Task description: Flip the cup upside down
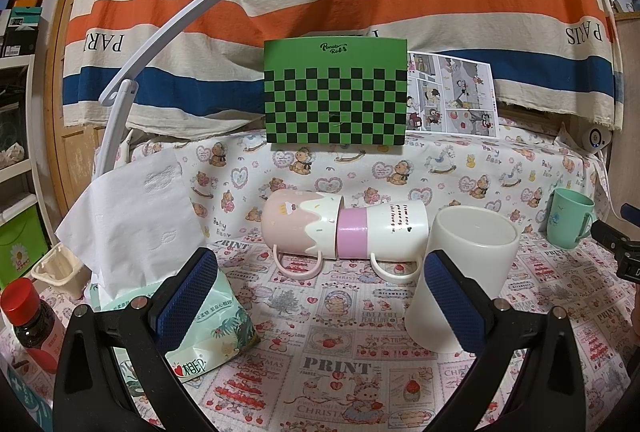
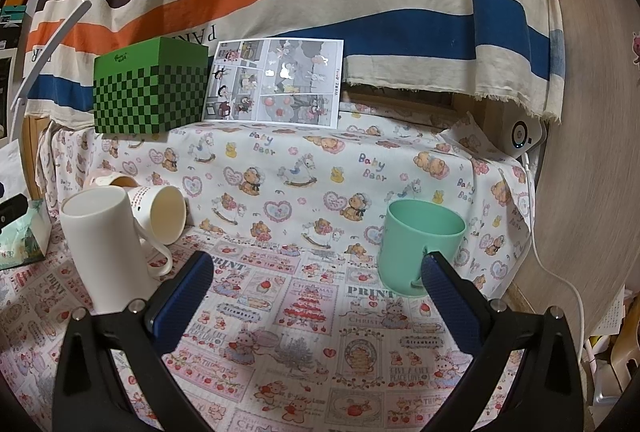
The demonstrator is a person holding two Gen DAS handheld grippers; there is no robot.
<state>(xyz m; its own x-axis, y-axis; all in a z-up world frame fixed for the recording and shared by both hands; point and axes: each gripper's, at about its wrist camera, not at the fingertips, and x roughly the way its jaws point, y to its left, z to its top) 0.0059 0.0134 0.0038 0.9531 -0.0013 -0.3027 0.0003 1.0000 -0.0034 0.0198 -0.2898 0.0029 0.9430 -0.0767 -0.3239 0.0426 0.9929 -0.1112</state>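
Note:
A tall white cup (image 1: 464,272) stands upright, mouth up, just right of my left gripper (image 1: 320,296), partly behind its right finger; it also shows in the right wrist view (image 2: 106,252) at the left. A mint green cup (image 2: 418,248) stands upright in front of my right gripper (image 2: 318,296), by its right finger; it also shows in the left wrist view (image 1: 570,218) at the far right. A pink mug (image 1: 300,228) and a white mug with a pink band (image 1: 382,234) lie on their sides, end to end. Both grippers are open and empty.
A tissue pack (image 1: 200,324) with a sheet pulled up sits at the left, next to a red-capped bottle (image 1: 32,324). A green checkered box (image 1: 336,91) and a comic card (image 2: 276,79) stand on the raised ledge behind. A white lamp arm (image 1: 160,35) curves at left.

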